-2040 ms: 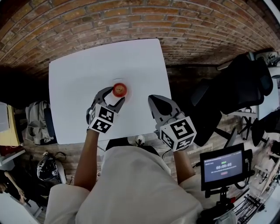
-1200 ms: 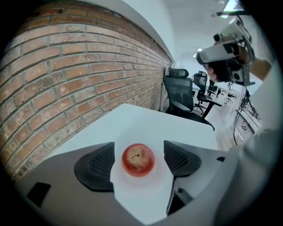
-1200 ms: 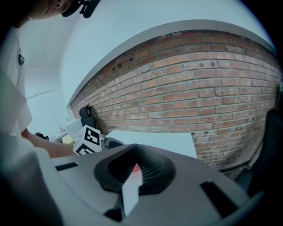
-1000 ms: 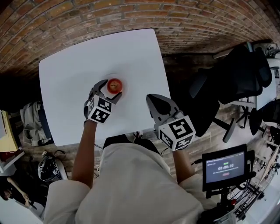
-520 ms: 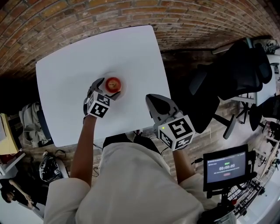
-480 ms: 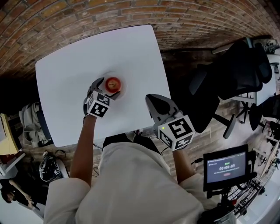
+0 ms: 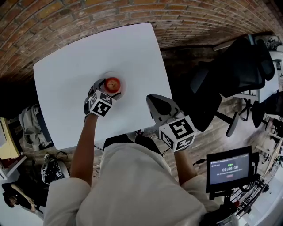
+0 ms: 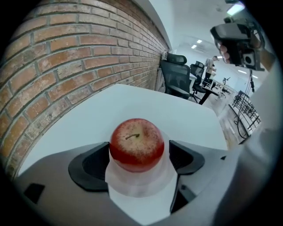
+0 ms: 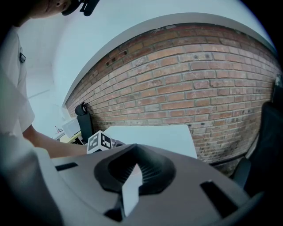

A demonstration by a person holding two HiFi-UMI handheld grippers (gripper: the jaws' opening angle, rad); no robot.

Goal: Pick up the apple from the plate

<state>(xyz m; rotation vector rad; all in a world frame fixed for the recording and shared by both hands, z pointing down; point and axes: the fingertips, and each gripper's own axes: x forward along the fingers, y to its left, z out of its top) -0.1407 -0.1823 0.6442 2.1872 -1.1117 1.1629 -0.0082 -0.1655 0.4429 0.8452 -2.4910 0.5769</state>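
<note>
A red apple point(image 7: 112, 83) stands stem up on a small white plate point(image 7: 123, 86) near the middle of the white table point(image 7: 75, 53). My left gripper point(image 7: 107, 88) points steeply down at it, open wide. In the left gripper view the apple point(image 8: 137, 143) sits between the two dark pads point(image 8: 90, 165) on the plate point(image 8: 139, 187), with a thin gap showing at the right pad. My right gripper point(image 7: 153, 99) hovers near the table's near right edge, apart from the apple. Its jaws come together to a point in the right gripper view point(image 9: 131, 167), with nothing between them.
A brick wall point(image 7: 132, 11) runs behind the table. Black office chairs point(image 7: 230, 75) stand to the right, and a small monitor on a stand point(image 7: 226, 169) at lower right. Bags and a helmet point(image 7: 49, 170) lie on the floor at the left.
My left gripper has sunk toward the plate and its jaws have spread wider, so the apple now sits between them. The right gripper has stayed where it was.
</note>
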